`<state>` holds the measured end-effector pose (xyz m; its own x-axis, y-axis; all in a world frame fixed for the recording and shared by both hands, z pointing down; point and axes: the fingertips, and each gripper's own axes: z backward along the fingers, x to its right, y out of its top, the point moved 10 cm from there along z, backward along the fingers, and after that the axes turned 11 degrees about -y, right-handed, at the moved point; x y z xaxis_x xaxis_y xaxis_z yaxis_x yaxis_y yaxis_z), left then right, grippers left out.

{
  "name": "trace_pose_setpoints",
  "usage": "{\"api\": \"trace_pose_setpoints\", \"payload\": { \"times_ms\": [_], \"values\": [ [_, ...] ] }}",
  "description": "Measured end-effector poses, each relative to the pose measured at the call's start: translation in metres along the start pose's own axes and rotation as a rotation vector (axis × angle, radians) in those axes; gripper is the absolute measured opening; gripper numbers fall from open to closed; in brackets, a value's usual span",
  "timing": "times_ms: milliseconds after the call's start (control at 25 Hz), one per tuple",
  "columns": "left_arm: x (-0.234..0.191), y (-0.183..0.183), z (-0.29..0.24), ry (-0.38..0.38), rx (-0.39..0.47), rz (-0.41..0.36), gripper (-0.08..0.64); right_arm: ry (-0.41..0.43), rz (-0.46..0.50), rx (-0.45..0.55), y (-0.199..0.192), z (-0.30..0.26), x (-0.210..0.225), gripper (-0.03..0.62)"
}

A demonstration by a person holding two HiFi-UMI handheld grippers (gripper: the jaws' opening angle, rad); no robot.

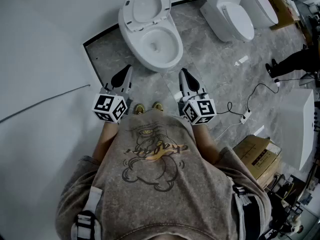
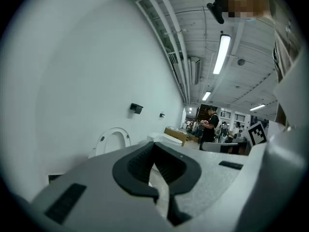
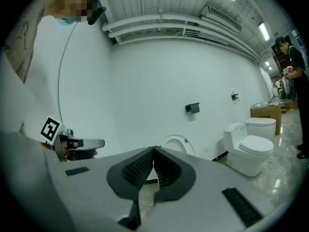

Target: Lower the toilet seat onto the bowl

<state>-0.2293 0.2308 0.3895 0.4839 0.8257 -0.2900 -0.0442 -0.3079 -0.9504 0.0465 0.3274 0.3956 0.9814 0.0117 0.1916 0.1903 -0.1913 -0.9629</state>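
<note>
Fingers pressed together on both, nothing between them: left gripper point(image 2: 154, 145), right gripper point(image 3: 154, 150). I hold both short of the toilet bowl point(image 1: 159, 44), apart from it. The toilet seat point(image 1: 146, 5) stands raised against the wall. Only the head view shows the open bowl. Only the gripper views show the black wall holder point(image 3: 192, 108).

Low in both gripper views the bowl point(image 1: 148, 60) under the raised toilet seat point(image 2: 113, 130) is hidden, and mid-frame in the head view the shirt point(image 1: 160, 169) covers all but the shoe tips point(image 1: 139, 108).
</note>
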Motion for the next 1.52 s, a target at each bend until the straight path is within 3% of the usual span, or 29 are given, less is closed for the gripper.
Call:
{"api": "trace_pose_setpoints", "payload": {
  "times_ms": [440, 720, 960, 1200, 1520],
  "values": [
    [0.003, -0.004, -0.031, 0.052, -0.002, 0.011, 0.009, 0.060, -0.028, -0.022, -0.002, -0.020, 0.036, 0.027],
    [-0.008, -0.006, -0.056, 0.076, 0.033, 0.042, 0.009, 0.097, -0.011, -0.092, -0.010, -0.046, 0.058, 0.026],
    [-0.072, 0.007, -0.086, 0.089, 0.042, 0.053, 0.009, 0.101, -0.001, -0.106, -0.003, -0.117, 0.060, 0.026],
    [-0.147, 0.046, -0.119, 0.076, 0.050, 0.049, 0.009, 0.128, 0.030, -0.095, 0.028, -0.204, 0.041, 0.026],
    [-0.219, 0.087, -0.160, 0.026, 0.030, 0.035, 0.009, 0.088, 0.024, -0.050, 0.063, -0.284, 0.029, 0.026]
  ]
}}
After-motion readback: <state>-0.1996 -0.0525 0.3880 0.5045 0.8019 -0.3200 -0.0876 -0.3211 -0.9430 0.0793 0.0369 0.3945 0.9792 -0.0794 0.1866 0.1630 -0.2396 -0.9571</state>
